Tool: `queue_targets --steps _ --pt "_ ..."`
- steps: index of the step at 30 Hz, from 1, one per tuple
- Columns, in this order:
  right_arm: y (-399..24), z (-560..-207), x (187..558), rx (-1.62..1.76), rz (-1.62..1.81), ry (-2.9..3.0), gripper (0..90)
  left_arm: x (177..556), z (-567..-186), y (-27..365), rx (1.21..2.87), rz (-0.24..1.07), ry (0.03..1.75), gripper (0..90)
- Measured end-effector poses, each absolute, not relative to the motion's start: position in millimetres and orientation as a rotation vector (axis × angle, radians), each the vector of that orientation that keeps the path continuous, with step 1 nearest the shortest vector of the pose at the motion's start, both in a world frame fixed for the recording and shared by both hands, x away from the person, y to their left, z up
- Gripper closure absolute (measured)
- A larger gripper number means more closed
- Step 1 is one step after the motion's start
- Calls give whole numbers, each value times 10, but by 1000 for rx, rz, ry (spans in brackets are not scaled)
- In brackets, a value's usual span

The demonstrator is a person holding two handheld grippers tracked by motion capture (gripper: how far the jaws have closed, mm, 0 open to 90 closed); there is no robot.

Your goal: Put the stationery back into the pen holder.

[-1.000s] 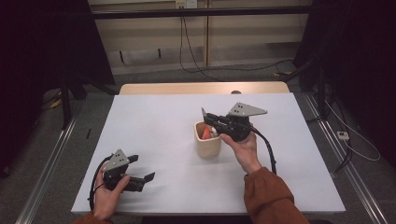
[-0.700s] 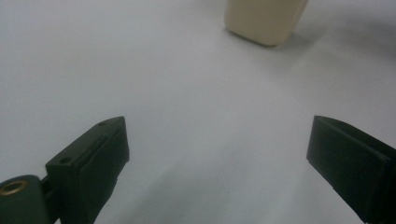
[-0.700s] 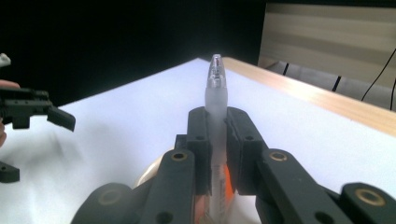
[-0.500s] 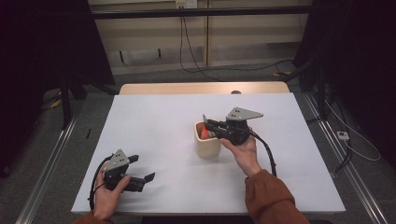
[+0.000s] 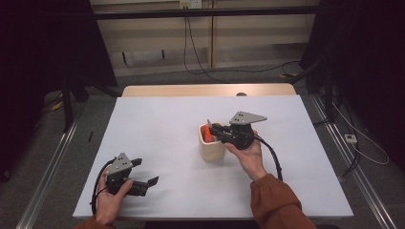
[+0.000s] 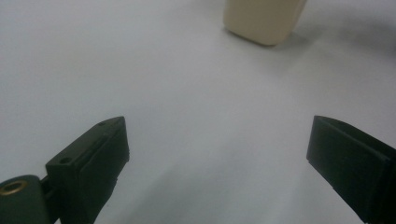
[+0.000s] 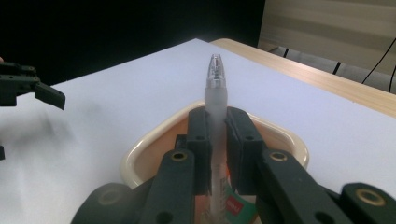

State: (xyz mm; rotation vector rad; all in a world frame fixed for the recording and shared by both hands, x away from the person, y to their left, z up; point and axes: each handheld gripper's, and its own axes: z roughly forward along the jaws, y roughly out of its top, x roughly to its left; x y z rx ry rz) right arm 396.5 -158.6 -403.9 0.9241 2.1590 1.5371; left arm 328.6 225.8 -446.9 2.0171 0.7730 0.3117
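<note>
Jaws of the left gripper (image 5: pixel 143 183) are spread wide near the table's (image 5: pixel 157 119) front left corner, nothing between. Mid-table, the right gripper (image 7: pixel 217 140) is clamped on a pen (image 7: pixel 215 88), held over the cup (image 5: pixel 211 148).

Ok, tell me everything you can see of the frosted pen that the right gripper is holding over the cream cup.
The frosted translucent pen is a slim plastic barrel with a clear pointed tip holding a red core. The right gripper clamps it at mid-barrel, both black jaws pressed against its sides. The tip points away from the hand, and the lower end, with a red and green label, sits over the cream plastic cup. In the high view it tilts above the cup's opening.
</note>
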Motion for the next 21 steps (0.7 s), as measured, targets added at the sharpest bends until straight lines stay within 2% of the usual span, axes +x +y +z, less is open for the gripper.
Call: queue_targets --steps 8,17,21 --pt "-1575 -4055 3958 919 1502 2187 808 3286 -4468 2259 2017 309 771 56" --pt "-1571 -4060 3966 936 1511 2194 666 3291 -4471 2259 2010 311 775 56" --pt "-1574 -4039 3954 933 1532 2177 544 3291 -4472 2258 2009 310 776 56"
